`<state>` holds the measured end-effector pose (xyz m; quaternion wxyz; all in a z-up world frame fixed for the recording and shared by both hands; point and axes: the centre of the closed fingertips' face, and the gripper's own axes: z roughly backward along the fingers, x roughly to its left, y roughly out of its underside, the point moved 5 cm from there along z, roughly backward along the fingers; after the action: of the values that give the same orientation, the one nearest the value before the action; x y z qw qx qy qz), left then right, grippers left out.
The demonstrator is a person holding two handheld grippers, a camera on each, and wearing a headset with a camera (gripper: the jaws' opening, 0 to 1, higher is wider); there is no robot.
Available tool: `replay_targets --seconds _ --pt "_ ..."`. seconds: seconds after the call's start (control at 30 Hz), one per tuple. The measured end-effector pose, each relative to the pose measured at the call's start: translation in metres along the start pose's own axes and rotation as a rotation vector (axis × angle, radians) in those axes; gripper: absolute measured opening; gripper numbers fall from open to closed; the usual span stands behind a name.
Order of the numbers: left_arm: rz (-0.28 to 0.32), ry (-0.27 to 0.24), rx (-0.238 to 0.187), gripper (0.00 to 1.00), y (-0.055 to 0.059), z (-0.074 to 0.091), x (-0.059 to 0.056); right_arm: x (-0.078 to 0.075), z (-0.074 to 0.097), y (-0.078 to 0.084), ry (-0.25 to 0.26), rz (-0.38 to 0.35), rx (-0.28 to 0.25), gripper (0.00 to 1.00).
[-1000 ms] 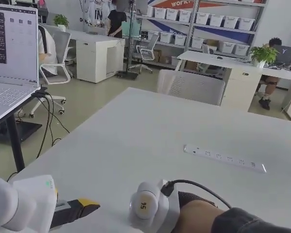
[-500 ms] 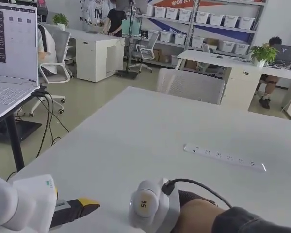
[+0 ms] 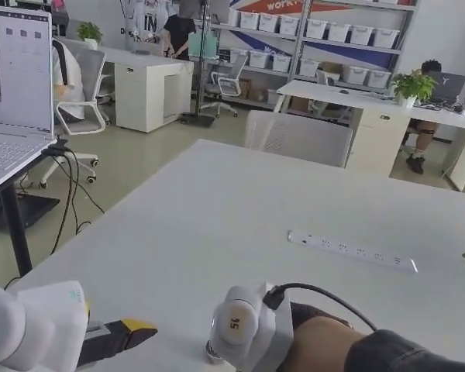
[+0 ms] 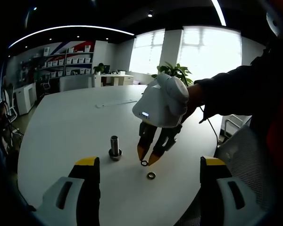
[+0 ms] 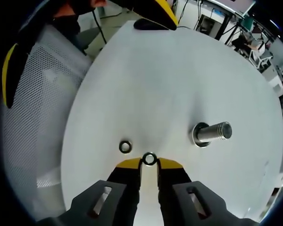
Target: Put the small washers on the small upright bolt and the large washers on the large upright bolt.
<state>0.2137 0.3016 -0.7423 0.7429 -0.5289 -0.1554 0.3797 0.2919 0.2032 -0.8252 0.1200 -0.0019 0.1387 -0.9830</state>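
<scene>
A steel upright bolt stands on the white table; the right gripper view has the bolt to the right of the jaws. My right gripper is shut on a small dark washer pinched at its tips, low over the table. The left gripper view looks at that right gripper from in front, with the held washer at its tips. A second washer lies loose beside it, the same loose washer in the left gripper view. My left gripper is wide open and holds nothing.
A white power strip lies across the table's far half. A laptop stands on a stand at the left, and a mesh chair is at the table's far edge. Another mesh chair sits by the near edge.
The head view has shifted a little to the right. Both grippers keep their places at the near edge of the table.
</scene>
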Motion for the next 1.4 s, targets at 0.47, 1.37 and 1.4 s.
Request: replay_targets --seconds 0.47,1.37,1.4 --pt "-0.004 0.009 -0.002 0.88 -0.002 -0.002 0.000 0.007 0.017 0.023 0.027 -0.044 -0.004 0.14" --pt "-0.018 0.032 0.005 0.88 -0.005 -0.011 -0.004 0.014 0.063 0.084 0.100 -0.183 -0.018 0.14" --pt "-0.017 0.033 0.005 0.88 -0.005 -0.012 -0.005 0.013 0.065 0.087 0.103 -0.190 -0.019 0.14"
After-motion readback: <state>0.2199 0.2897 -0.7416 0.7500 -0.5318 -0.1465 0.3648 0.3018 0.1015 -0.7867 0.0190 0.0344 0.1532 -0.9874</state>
